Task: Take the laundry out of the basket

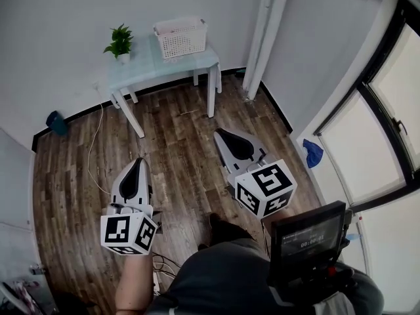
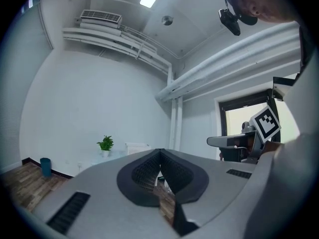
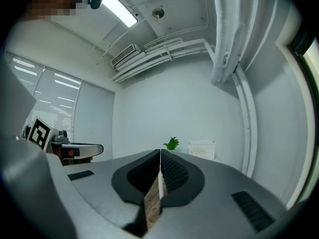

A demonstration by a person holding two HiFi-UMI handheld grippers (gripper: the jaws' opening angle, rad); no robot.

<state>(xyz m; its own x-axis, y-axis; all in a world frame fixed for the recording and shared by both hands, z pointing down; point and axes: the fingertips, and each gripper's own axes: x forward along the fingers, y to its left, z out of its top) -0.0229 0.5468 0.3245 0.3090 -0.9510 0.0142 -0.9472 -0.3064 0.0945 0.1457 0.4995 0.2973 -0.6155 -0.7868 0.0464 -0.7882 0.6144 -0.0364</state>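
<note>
A white slatted laundry basket (image 1: 180, 37) stands on a pale table (image 1: 141, 67) against the far wall; something pale pinkish shows in it, too small to make out. My left gripper (image 1: 138, 161) and right gripper (image 1: 219, 132) hang over the wood floor well short of the table, both pointing level toward it. In the left gripper view the left gripper (image 2: 159, 151) has its jaws together with nothing between them, and the basket (image 2: 135, 147) lies far ahead. The right gripper (image 3: 160, 151) is shut and empty too, with the basket (image 3: 202, 150) to its right.
A potted plant (image 1: 119, 42) stands on the table left of the basket. White pipes (image 1: 262, 38) run up the corner right of the table. A blue bin (image 1: 56, 122) sits by the left wall, a blue object (image 1: 313, 153) near the window, and a cable (image 1: 95, 156) trails on the floor.
</note>
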